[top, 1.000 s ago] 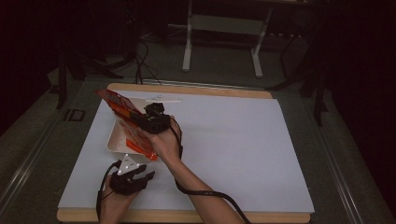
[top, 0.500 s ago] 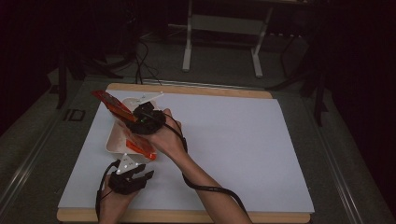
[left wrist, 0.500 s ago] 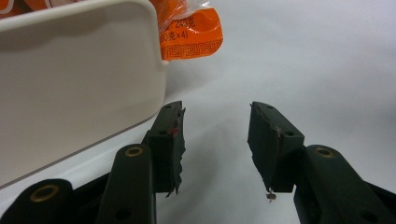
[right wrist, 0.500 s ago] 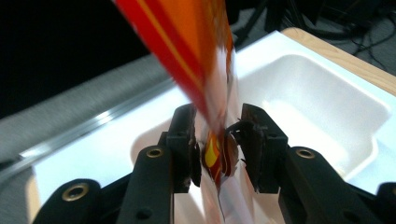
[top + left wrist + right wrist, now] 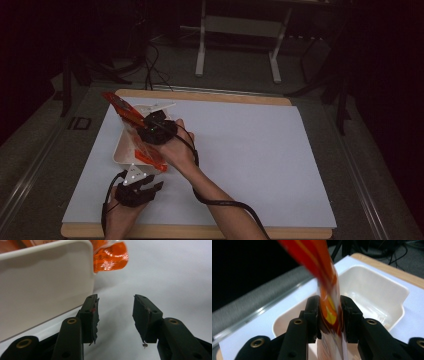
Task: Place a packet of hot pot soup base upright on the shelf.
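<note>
White sheet (image 5: pixel 250 150) covers wooden table (image 5: pixel 200 231) (floor cables (image 5: pixel 151 67) behind)

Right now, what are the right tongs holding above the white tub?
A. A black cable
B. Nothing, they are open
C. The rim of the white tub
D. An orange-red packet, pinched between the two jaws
D: in the right gripper view the right tongs are closed on the orange-red packet, which sticks up between the jaws over the white tub; the high view shows the same packet raised above the tub.
</note>
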The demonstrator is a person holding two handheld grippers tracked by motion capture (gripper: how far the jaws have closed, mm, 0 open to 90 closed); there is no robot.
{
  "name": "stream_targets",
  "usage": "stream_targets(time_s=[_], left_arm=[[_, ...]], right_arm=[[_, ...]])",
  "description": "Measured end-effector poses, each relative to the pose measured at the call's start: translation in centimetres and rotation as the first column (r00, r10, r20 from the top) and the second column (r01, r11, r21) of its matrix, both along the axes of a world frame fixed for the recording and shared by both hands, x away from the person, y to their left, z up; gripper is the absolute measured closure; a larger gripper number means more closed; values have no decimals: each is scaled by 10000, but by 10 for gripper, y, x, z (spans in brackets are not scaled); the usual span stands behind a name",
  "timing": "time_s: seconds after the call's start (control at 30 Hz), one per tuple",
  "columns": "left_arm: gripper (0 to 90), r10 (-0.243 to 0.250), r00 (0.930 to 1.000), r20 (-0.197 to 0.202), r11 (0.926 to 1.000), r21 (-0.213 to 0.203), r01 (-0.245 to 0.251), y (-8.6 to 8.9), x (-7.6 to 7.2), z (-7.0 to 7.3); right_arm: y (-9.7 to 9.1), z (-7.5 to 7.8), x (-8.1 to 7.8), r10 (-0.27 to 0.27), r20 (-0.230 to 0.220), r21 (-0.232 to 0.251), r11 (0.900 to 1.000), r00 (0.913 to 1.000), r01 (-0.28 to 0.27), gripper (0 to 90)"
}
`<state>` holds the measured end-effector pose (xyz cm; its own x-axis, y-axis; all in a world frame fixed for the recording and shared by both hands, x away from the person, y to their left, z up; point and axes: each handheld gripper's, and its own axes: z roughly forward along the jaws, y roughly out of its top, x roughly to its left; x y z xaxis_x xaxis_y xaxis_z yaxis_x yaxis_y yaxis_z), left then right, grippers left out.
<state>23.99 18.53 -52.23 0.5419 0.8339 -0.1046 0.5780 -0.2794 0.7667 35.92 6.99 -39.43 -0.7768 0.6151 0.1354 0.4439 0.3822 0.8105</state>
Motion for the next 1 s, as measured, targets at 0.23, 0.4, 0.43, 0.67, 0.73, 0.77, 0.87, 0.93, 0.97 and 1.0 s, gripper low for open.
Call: stream_targets(time_s=[0.23,0.4,0.43,0.67,0.73,0.77,0.87,0.93,0.97,1.0], left_arm=[[559,137,9999,25,9999,-43,-137,4,4,-1],[560,204,9998,31,9998,-90,-203,6,5,-1],[560,216,9998,54,9997,-124,-215,7,5,-1],[574,129,9999,-27,9999,-38,-129,6,5,-2],[577,129,9999,-41,9999,-65,-130,6,5,-2],[577,132,9999,-36,9999,-62,-133,6,5,-2],[577,131,9999,-29,9999,-43,-132,6,5,-2],[577,110,9999,-31,9999,-43,-110,6,5,-2],[577,104,9999,-31,9999,-47,-105,6,5,-2],[578,95,9999,-34,9999,-44,-95,6,5,-2]], right_arm=[[-9,0,-10,-685,126,1605,9849,9976,656,704],[-9,-15,-18,-1113,139,2358,9661,9937,1049,704],[-8,-19,-20,-1259,141,2526,9603,9919,1183,704],[-11,-40,-32,-1646,369,3036,9416,9857,1458,704],[-8,-43,-37,-1454,837,2861,9512,9858,1160,704],[-8,-44,-38,-1384,929,2845,9527,9860,1070,703],[-8,-46,-39,-1387,1042,2922,9508,9848,1030,703],[-10,-49,-39,-1424,1019,3098,9450,9845,1046,702],[-10,-50,-40,-1419,1068,3168,9430,9841,1016,702],[-11,-51,-40,-1380,1149,3208,9424,9837,947,702]])
